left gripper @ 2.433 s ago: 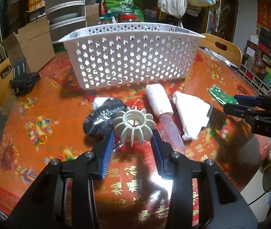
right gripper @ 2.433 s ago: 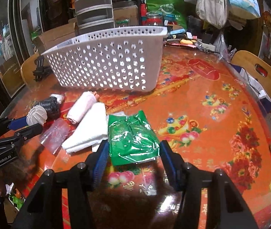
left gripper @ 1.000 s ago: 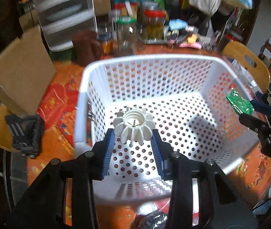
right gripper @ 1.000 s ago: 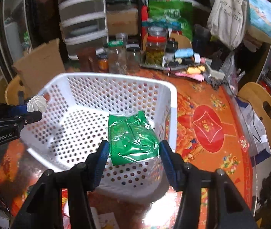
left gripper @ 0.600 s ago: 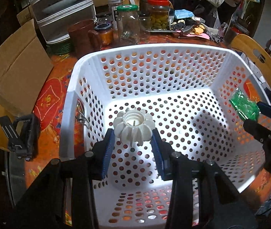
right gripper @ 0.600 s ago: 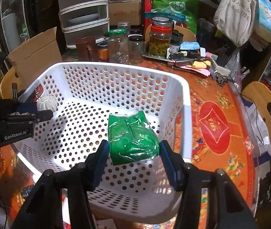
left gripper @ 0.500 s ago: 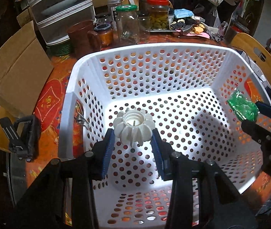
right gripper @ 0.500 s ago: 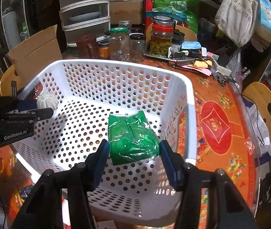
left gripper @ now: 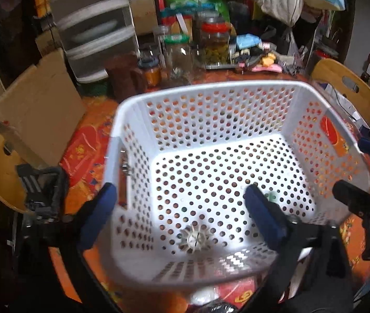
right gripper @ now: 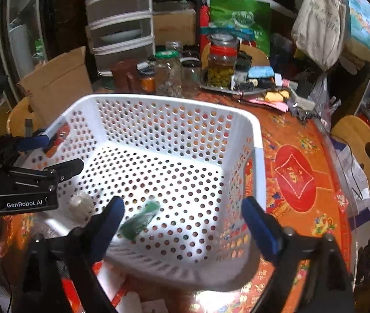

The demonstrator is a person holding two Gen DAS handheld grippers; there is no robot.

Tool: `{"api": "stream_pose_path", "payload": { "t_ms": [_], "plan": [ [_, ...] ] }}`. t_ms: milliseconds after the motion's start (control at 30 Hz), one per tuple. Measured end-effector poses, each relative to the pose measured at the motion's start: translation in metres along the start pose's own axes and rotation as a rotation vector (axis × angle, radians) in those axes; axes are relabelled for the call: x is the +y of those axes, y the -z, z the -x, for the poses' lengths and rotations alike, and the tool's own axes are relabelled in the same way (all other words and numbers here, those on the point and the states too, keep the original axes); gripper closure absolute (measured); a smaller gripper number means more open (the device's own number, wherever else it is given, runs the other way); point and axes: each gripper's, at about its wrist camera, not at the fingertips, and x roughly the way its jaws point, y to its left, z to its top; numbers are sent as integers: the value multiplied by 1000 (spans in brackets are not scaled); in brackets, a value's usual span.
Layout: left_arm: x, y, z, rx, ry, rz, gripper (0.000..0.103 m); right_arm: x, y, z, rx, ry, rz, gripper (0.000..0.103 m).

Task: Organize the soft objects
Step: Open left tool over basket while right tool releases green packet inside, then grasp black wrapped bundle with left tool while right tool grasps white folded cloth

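Observation:
A white perforated basket [left gripper: 211, 91] stands on the red patterned table and also shows in the right wrist view [right gripper: 174, 104]. My left gripper [left gripper: 185, 214] is open and empty above the basket's near side. A white ribbed round object [left gripper: 196, 240] lies on the basket floor below it, and shows in the right wrist view [right gripper: 80, 206]. My right gripper [right gripper: 185, 221] is open and empty above the basket. A blurred green packet [right gripper: 139, 221] is in the basket between its fingers.
Glass jars [left gripper: 179, 57], a drawer unit [left gripper: 93, 31] and cardboard [left gripper: 38, 109] stand behind the basket. Wooden chairs [right gripper: 364, 151] flank the table. A black holder [left gripper: 41, 190] sits left of the basket. Other items lie on the table [left gripper: 216, 294] in front of it.
Both grippers have opened above the basket. The white ribbed object and the green packet have dropped out of the fingers into the basket.

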Motion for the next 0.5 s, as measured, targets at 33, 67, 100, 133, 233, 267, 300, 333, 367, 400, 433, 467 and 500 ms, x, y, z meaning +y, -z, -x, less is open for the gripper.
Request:
{"api": "stream_pose_path", "payload": {
  "t_ms": [33, 67, 100, 133, 233, 267, 300, 333, 367, 400, 433, 467, 500],
  "plan": [
    [0, 5, 11, -19, -2, -2, 0, 2, 4, 11, -25, 5, 1, 1],
    [0, 9, 20, -32, 1, -3, 0, 3, 8, 18, -40, 5, 5, 0],
    [1, 15, 31, -49, 7, -5, 0, 5, 13, 27, -61, 7, 8, 0],
    [2, 22, 42, -65, 8, -6, 0, 7, 19, 38, -82, 7, 15, 0],
    [4, 47, 72, -96, 0, -16, 0, 12, 40, 65, -123, 11, 49, 0],
    [5, 58, 82, -107, -12, -20, 0, 13, 48, 74, -137, 13, 53, 0],
    [7, 67, 90, -110, -23, -20, 0, 12, 59, 85, -154, 21, 50, 0],
    [9, 77, 98, -119, -28, -14, 0, 12, 66, 91, -160, 26, 46, 0],
    [13, 89, 108, -132, -26, -1, 0, 11, 75, 96, -160, 32, 42, 0],
    [17, 98, 115, -138, -22, 8, 0, 9, 87, 101, -158, 43, 31, 0],
    [21, 110, 123, -146, -11, 23, 0, 8, 94, 104, -155, 51, 23, 0],
    [25, 122, 129, -153, 6, 42, 0, 6, 103, 106, -147, 54, 14, 0],
    [28, 133, 133, -155, 18, 53, 0, 5, 113, 106, -133, 47, 5, 0]
  ]
}}
